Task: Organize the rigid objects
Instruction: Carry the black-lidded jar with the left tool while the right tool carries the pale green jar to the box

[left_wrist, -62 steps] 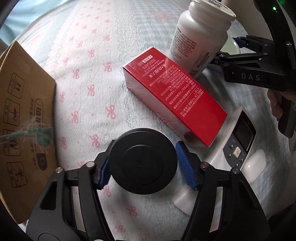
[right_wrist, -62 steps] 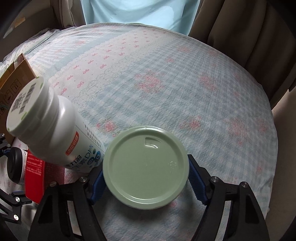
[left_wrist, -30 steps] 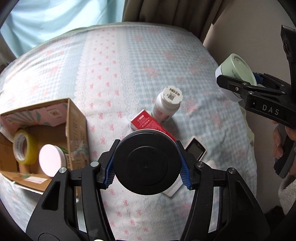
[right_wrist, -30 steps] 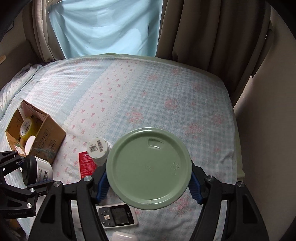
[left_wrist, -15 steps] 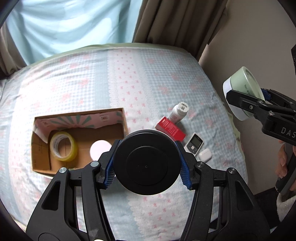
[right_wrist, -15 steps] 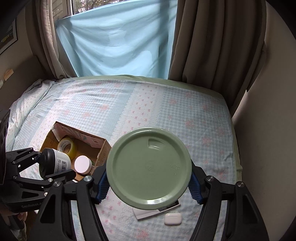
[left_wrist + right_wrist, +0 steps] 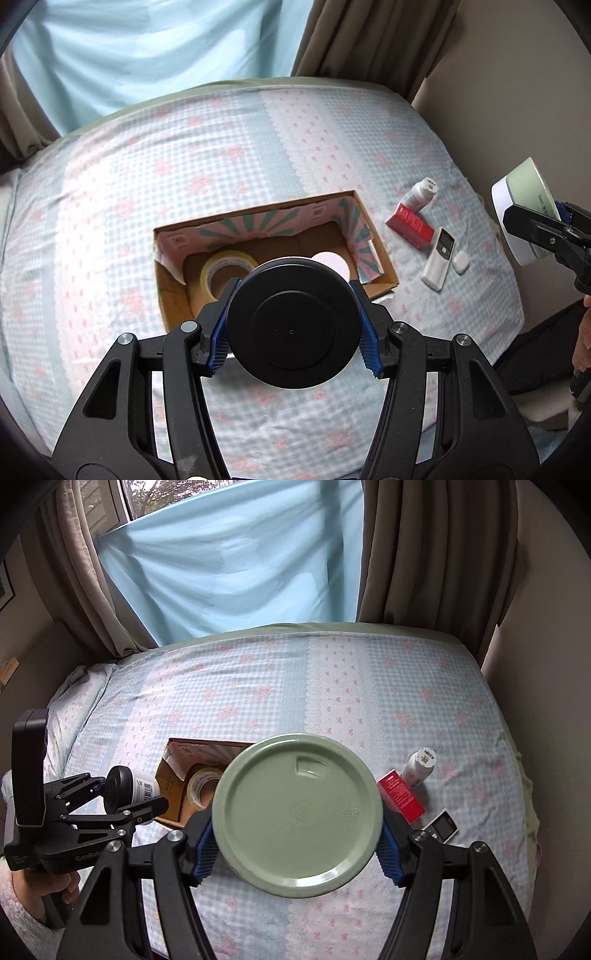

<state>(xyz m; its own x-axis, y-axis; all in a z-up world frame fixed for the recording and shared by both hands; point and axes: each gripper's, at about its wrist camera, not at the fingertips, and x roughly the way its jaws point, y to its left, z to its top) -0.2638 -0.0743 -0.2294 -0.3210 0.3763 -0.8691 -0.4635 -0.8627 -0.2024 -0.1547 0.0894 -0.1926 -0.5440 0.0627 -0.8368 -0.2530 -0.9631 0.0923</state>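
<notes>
Clearly both loads ride high so they can be lowered into the cardboard box point(image 7: 384, 258): the left gripper point(image 7: 293, 332) pinches a black-capped jar point(image 7: 293, 330) by its sides, the right gripper point(image 7: 297, 834) clamps a green-lidded tub point(image 7: 299, 814). Tape roll point(image 7: 218, 269) and pink lid point(image 7: 334, 260) lie inside the box; at its three o'clock remain bottle point(image 7: 421, 194), red carton point(image 7: 410, 223) and remote point(image 7: 439, 256). A second ago the view sat closer, over that cluster, with the box at nine o'clock

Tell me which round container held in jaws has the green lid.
The white tub with the pale green lid, in the right gripper; the left's is black-lidded.
</notes>
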